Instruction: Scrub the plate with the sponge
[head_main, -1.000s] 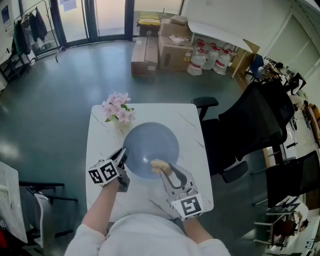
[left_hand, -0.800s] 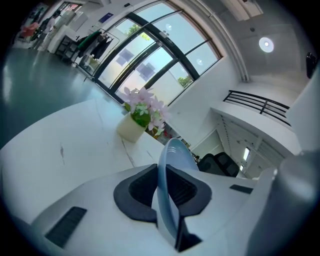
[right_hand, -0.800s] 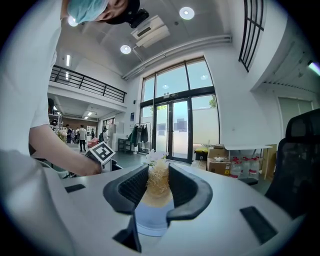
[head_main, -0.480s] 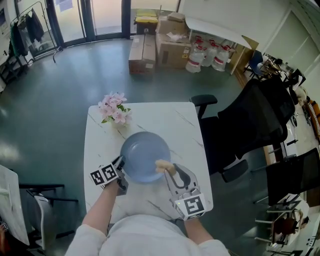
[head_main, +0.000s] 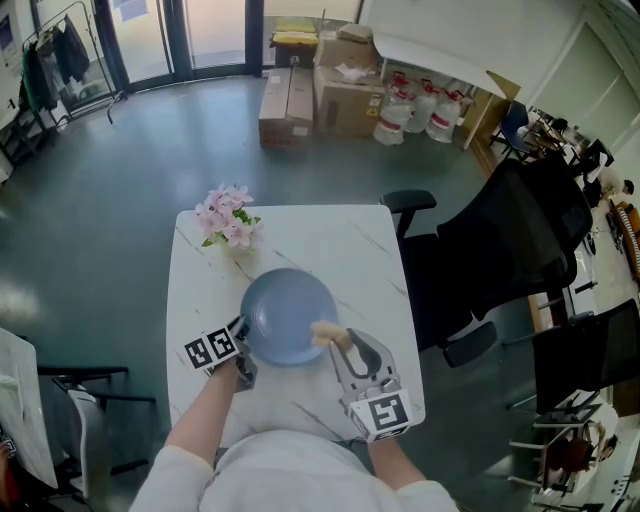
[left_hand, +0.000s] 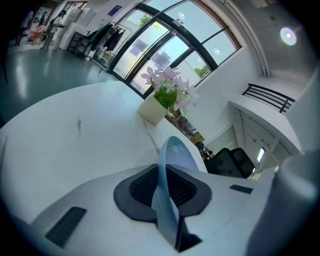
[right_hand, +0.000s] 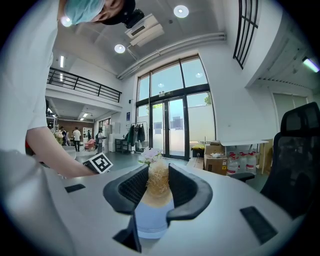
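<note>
ok so the round grey-blue plate (head_main: 288, 315) is sitting over the near half of the white marble-look table (head_main: 330, 235), roughly midway between its left and right edges. The left gripper (head_main: 240, 334) has it by the left rim. In the left gripper view the thin edge of the plate runs straight between the two dark ribbed pads, and both pads are pressed onto it, so that claw is clamped on the plate. The plate looks tilted rather than lying flat. Can't tell if any part of it touches the tabletop

The right gripper (head_main: 334, 341) comes in from the near right corner of the table, jaws closed on a tan fibrous sponge (head_main: 322, 331). The scrubby end pokes out past the pads and is right up against the plate's right rim. In the right gripper view the blue of the plate shows just under the sponge

Other stuff: a bunch of pale pink flowers in a small white pot (head_main: 230, 222) near the far left corner of the table, well apart from the plate, and a black office chair (head_main: 500, 250) just off the right edge
</note>
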